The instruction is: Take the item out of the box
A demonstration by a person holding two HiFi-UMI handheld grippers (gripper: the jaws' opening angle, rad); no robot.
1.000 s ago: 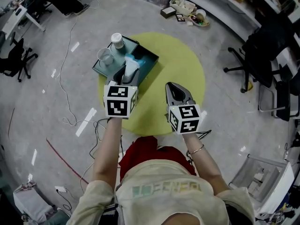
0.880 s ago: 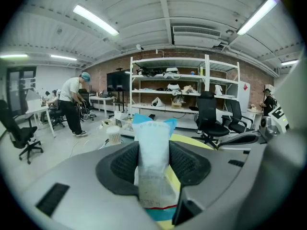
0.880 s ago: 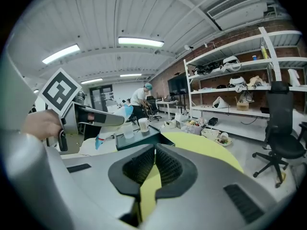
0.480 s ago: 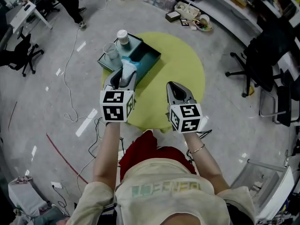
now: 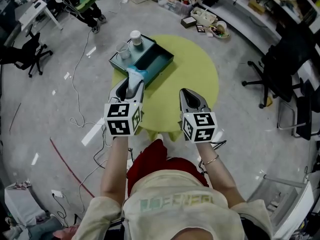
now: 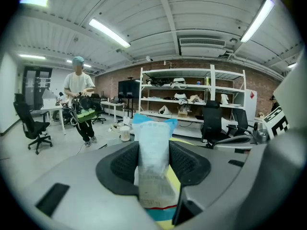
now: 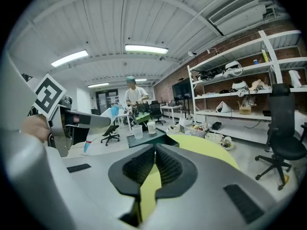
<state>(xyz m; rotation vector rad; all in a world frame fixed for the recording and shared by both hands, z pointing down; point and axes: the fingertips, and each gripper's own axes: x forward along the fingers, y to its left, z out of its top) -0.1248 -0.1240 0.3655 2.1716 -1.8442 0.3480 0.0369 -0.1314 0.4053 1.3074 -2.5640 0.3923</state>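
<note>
A teal box (image 5: 159, 63) sits at the far left of the round yellow-green table (image 5: 195, 74). My left gripper (image 5: 131, 87) is shut on a pale blue and white packet (image 5: 134, 77), held upright above the table's near left edge, clear of the box. In the left gripper view the packet (image 6: 153, 152) stands squeezed between both pads. My right gripper (image 5: 191, 99) hovers over the table's near edge, jaws shut with nothing between them; its pads (image 7: 154, 166) meet. A clear cup (image 5: 123, 49) and a white lidded cup (image 5: 135, 37) stand in the box's far end.
Cables (image 5: 75, 94) trail over the grey floor to the left. Black office chairs (image 5: 272, 69) stand at the right, another chair (image 5: 25, 51) at the left. Cluttered boxes and a shelf (image 5: 200, 6) lie beyond the table. A person (image 6: 79, 97) stands far off in the room.
My left gripper has drawn back toward me with the packet, away from the box. The head view has shifted, so the box looks farther off. The right gripper has hardly moved.
</note>
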